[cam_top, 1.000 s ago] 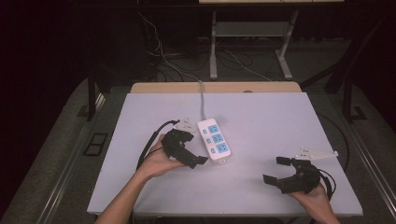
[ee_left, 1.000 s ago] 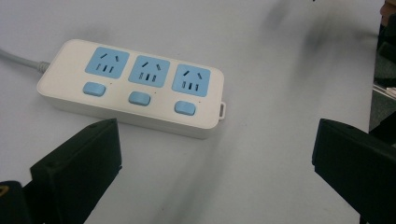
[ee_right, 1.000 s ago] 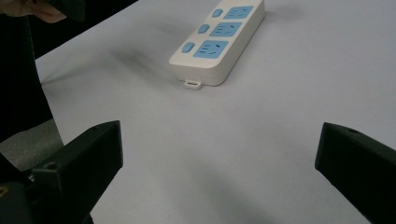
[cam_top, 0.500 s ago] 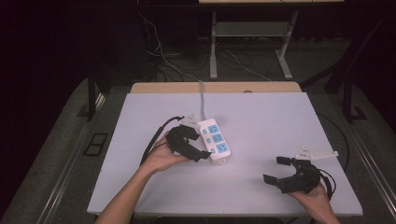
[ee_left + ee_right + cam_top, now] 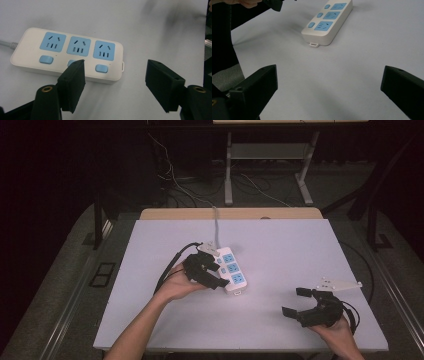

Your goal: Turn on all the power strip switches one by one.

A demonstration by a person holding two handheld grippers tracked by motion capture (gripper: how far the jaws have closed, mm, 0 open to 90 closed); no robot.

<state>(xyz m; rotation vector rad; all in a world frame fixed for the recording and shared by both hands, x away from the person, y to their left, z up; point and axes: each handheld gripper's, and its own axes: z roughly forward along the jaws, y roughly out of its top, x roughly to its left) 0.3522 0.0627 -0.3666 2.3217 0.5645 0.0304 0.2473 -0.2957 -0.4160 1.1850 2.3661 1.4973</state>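
White power strip with three blue sockets lies on the table, just ahead of the left gripper; its jaws have just been closing, nothing between them. Right gripper rests well apart, jaws spread

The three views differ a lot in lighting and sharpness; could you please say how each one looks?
High view: the table is evenly lit, its surroundings nearly black. Left gripper view: the power strip is sharp, the near jaws softer, with faint grey shadows at upper right. Right gripper view: the strip is crisp, the jaws blurred and dark at the bottom corners.
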